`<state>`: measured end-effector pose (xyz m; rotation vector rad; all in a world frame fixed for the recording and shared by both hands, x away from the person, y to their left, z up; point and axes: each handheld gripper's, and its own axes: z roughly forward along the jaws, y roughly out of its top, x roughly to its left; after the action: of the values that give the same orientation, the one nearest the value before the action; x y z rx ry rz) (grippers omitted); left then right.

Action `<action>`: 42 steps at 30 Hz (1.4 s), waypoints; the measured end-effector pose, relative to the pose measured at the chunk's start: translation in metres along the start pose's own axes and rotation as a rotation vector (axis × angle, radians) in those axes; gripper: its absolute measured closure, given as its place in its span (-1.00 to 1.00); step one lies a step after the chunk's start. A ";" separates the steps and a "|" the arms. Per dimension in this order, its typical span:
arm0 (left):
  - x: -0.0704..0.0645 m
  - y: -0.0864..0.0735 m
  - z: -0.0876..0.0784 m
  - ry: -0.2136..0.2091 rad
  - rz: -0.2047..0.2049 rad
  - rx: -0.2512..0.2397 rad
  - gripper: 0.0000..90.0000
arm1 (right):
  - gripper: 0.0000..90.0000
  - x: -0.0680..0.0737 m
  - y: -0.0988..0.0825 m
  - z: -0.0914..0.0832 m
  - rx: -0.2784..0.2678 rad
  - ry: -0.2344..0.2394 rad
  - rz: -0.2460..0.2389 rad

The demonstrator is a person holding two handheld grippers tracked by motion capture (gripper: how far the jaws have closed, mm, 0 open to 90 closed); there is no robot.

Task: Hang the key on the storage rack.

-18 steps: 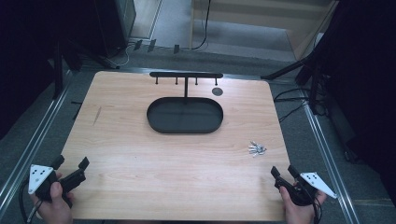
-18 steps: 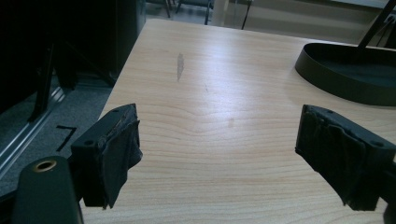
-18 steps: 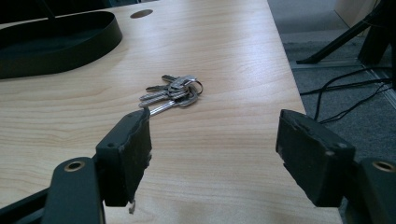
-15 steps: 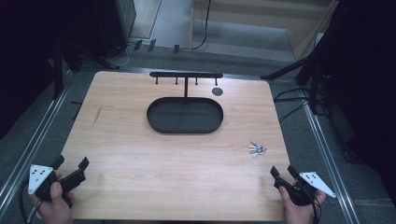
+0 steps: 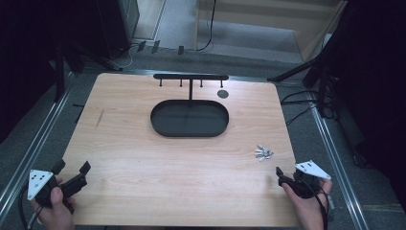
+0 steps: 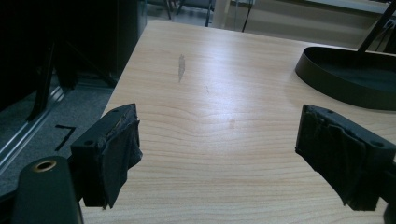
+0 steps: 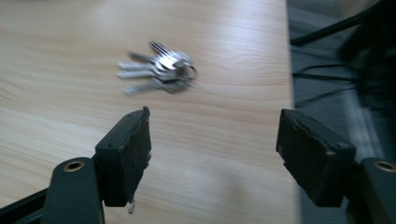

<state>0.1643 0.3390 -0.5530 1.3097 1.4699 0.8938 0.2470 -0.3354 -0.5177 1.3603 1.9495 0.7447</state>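
Roughly, by size:
Table [image 5: 143, 143]: pale wood; both hands come in at its near edge, one at each corner.
Tray [image 5: 189, 118]: black oval dish at the far middle, empty, with a black hook rack [image 5: 190, 77] standing behind it.
Left gripper [image 5: 72, 173]: at the near left corner, pointing up the table toward the tray; in the left gripper view its jaws stand wide apart over bare wood, holding nothing.
Right gripper [image 5: 282, 175]: at the near right corner, held low in the hand [image 5: 306, 203], jaws spread with nothing between them.
Keys [image 7: 159, 67]: small silver bunch lying flat near the table's right edge, just ahead of the right gripper and a little to its left, not touched.
Step in hand: by my judgement, the approach to the keys, before any grasp.
Next move: likely the right gripper goes forward and down, shifts slightly left to centre the bunch between the jaws, then closes on the ring.
Risk: flat keys may slide or fan out on the smooth wood.
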 end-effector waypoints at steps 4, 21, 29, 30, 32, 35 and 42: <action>0.001 0.000 0.000 -0.003 -0.008 -0.002 -0.70 | -0.38 0.001 0.026 0.004 0.102 0.043 -0.144; -0.001 0.000 0.000 0.003 0.013 -0.006 -0.71 | -0.45 0.022 0.120 0.019 0.439 0.175 -0.586; -0.002 0.000 0.000 0.003 0.022 0.001 -0.71 | -0.43 0.032 0.135 0.041 0.555 0.227 -0.659; -0.002 0.000 0.000 0.003 0.023 0.001 -0.71 | -0.43 0.033 0.136 0.044 0.578 0.243 -0.675; -0.002 0.000 0.000 0.003 0.022 0.002 -0.71 | -0.41 0.033 0.138 0.049 0.595 0.286 -0.673; -0.002 0.000 0.000 0.002 0.025 0.001 -0.71 | -0.40 0.031 0.139 0.055 0.640 0.305 -0.714; -0.001 0.000 0.001 -0.001 0.022 0.001 -0.71 | -0.36 0.037 0.138 0.075 0.632 0.314 -0.927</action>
<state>0.1650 0.3375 -0.5528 1.3290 1.4581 0.9066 0.3760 -0.2514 -0.4685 0.4684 2.8465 -0.1386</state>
